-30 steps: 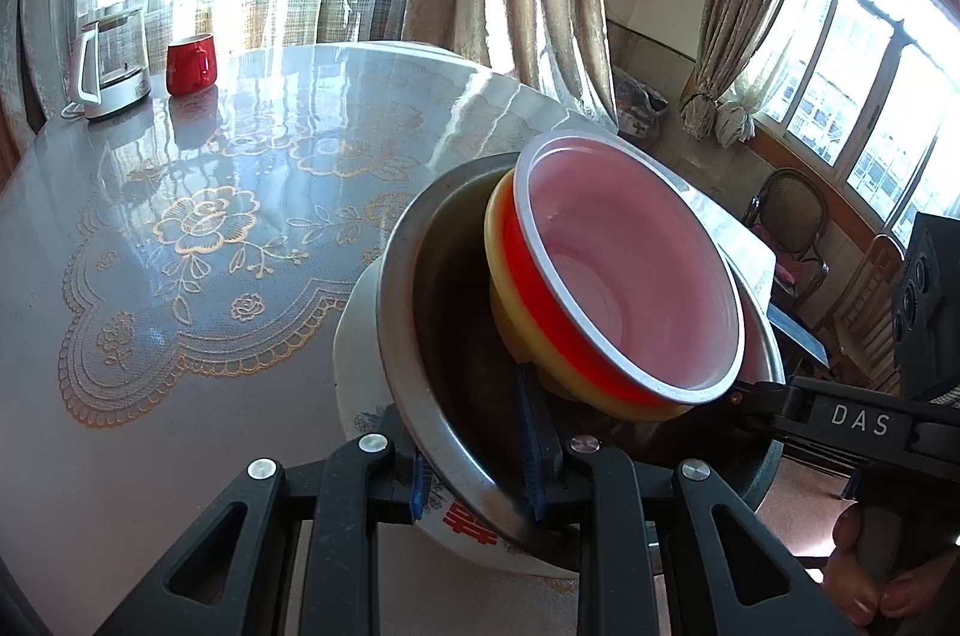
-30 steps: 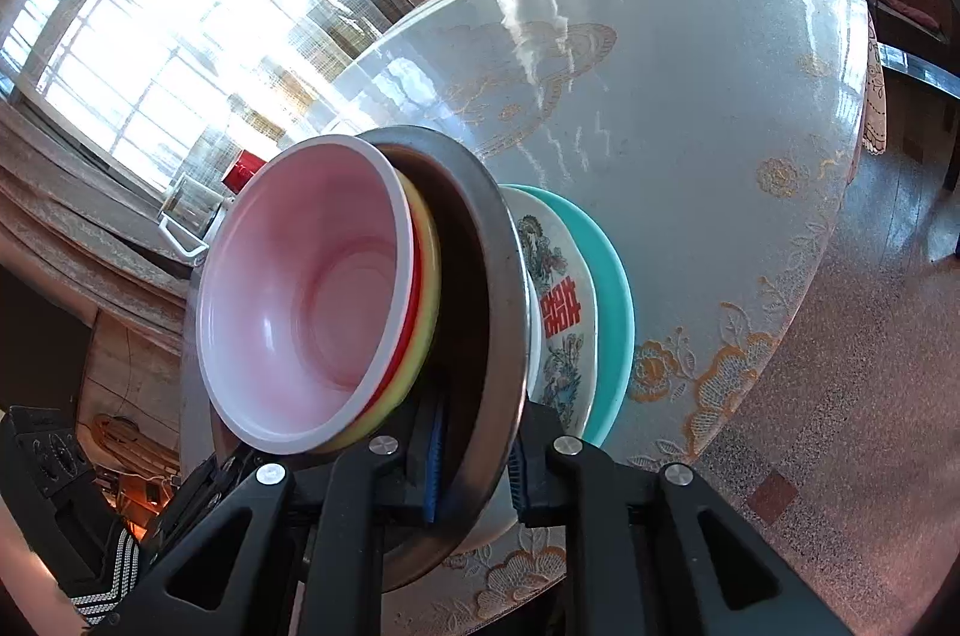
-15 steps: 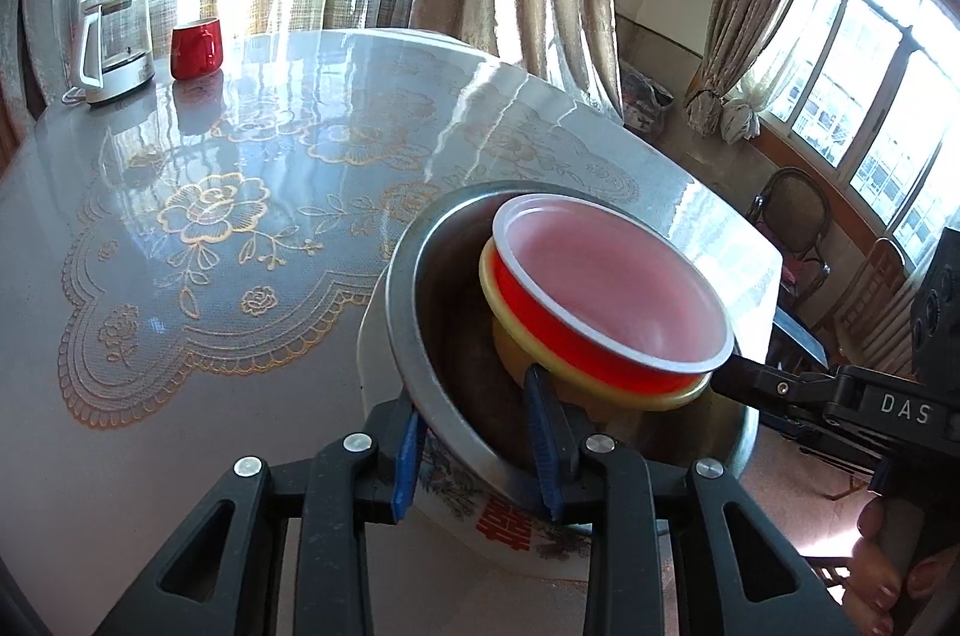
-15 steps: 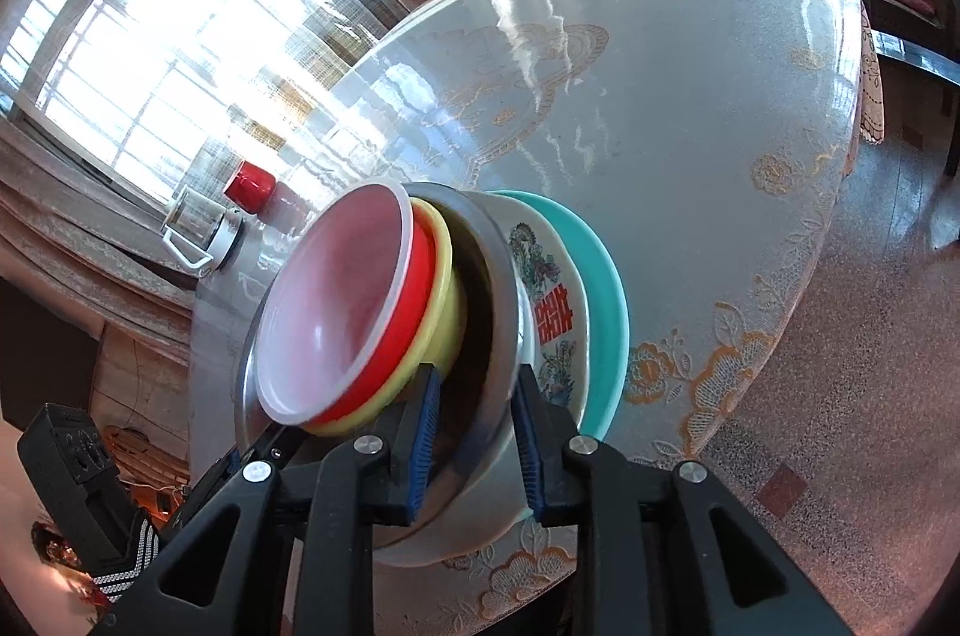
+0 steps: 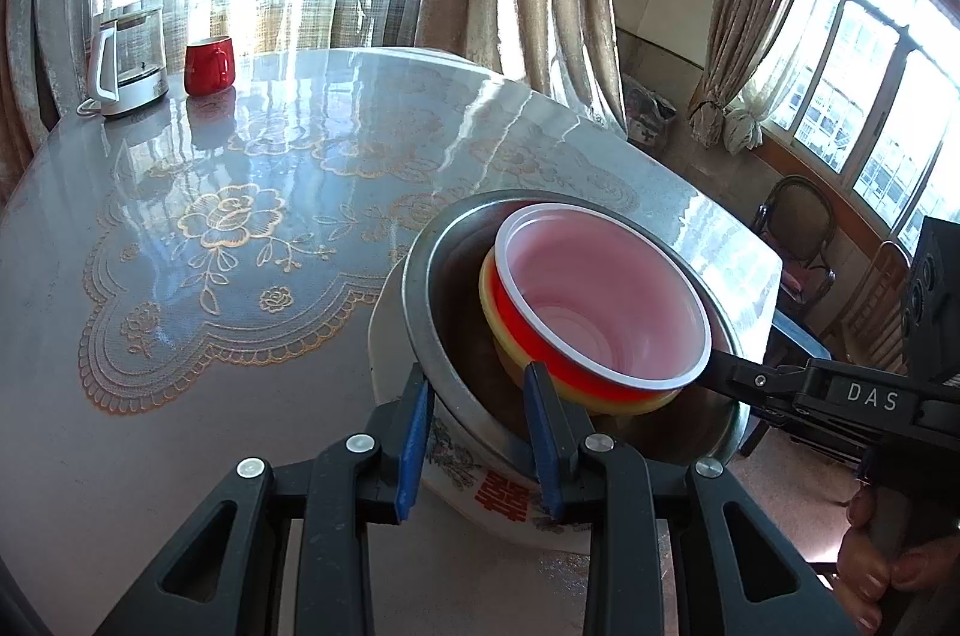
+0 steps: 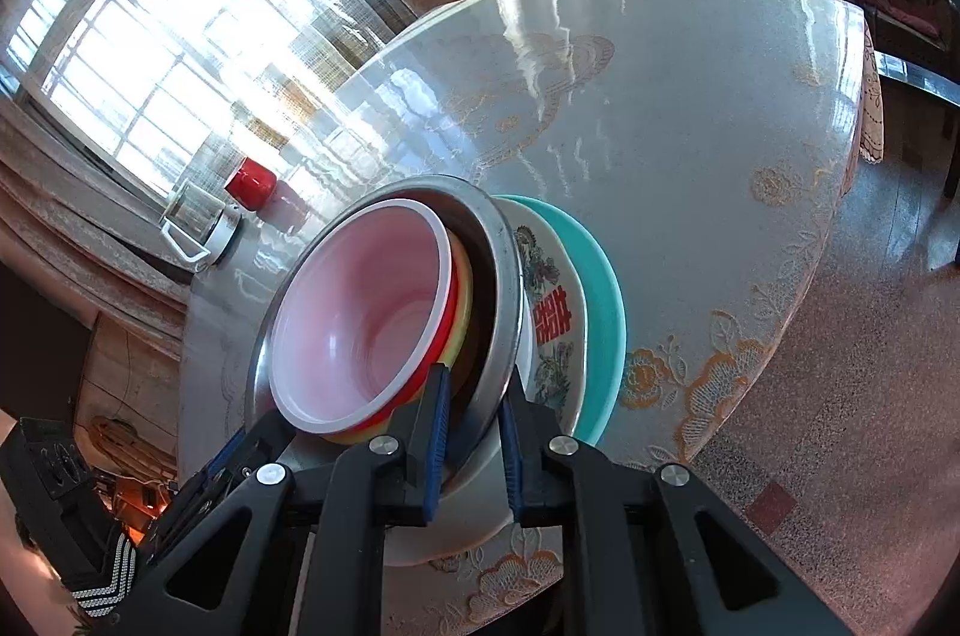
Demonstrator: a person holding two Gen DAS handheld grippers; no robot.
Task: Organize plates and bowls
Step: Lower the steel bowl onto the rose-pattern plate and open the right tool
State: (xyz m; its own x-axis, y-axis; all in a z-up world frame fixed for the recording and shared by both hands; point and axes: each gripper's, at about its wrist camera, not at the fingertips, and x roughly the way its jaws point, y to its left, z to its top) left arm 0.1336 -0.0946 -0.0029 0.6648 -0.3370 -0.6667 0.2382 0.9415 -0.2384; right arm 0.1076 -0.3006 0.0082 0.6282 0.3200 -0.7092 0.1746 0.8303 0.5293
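A steel bowl (image 5: 447, 336) (image 6: 501, 288) rests on a white patterned plate (image 5: 480, 486) (image 6: 552, 318), which lies on a teal plate (image 6: 606, 312). Inside the steel bowl sit a yellow bowl (image 5: 489, 294) and a red bowl with a pink inside (image 5: 606, 300) (image 6: 360, 324). My left gripper (image 5: 480, 432) straddles the steel bowl's near rim with its jaws parted and gaps showing. My right gripper (image 6: 471, 432) straddles the rim on the opposite side, also parted; it also shows in the left wrist view (image 5: 780, 384).
The stack sits near the table's edge (image 6: 780, 348) on a glossy cloth with gold lace print (image 5: 210, 240). A glass kettle (image 5: 129, 60) and a red mug (image 5: 208, 65) stand at the far side. Chairs (image 5: 798, 228) stand on the floor beyond.
The stack has come down level onto the table. Both grippers' jaws have spread apart from the steel bowl's rim and pulled back slightly.
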